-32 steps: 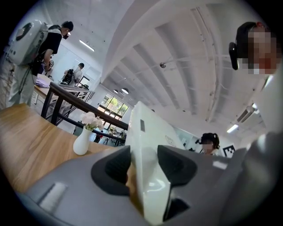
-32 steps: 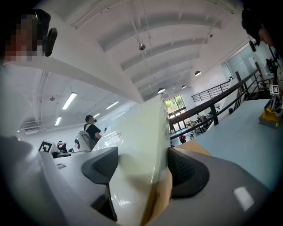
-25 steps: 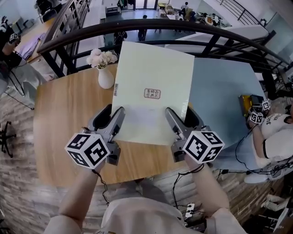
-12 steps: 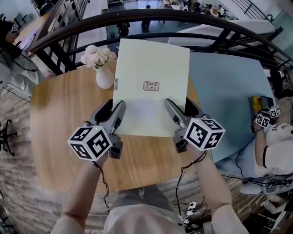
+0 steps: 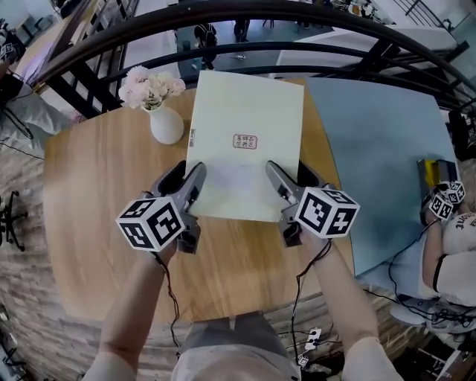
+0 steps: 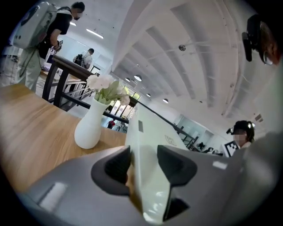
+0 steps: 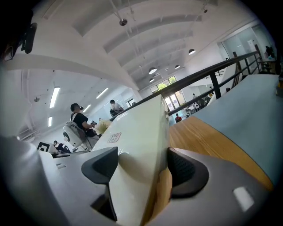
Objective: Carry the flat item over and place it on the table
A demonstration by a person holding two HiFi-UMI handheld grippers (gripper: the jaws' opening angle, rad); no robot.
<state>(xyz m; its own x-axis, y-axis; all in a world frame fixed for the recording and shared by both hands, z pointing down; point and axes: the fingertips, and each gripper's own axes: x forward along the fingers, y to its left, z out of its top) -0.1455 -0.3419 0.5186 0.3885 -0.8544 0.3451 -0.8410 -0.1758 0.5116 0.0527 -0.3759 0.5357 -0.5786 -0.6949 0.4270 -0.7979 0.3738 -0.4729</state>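
Evidently mid-carry, with the setting-down not yet done. Holding the flat item, a pale green slab with a small red stamp on its top face, out over the wooden table. Clamped at the near left corner by the left gripper and at the near right corner by the right gripper: 2 grips set well apart, probably to stop so wide a slab from swinging or dipping to 1 side. Confirmed in the left gripper view: jaws of the left gripper closed on the flat item, 1 dark pad on each face, slab running edge-on between them. Same in the right gripper view, with the right gripper pinching the flat item, jaws fairly wide because of its thickness. Seemingly tilted, far edge higher than the held edge; cannot tell whether any part touches the wood. Carried just beside the white vase of pale flowers, near the slab's far left corner, so worth lowering without drifting left. Bounded on the right by a blue surface and beyond by a dark railing. Judged next: level the slab, lower it flat onto bare wood, then release both grips together.
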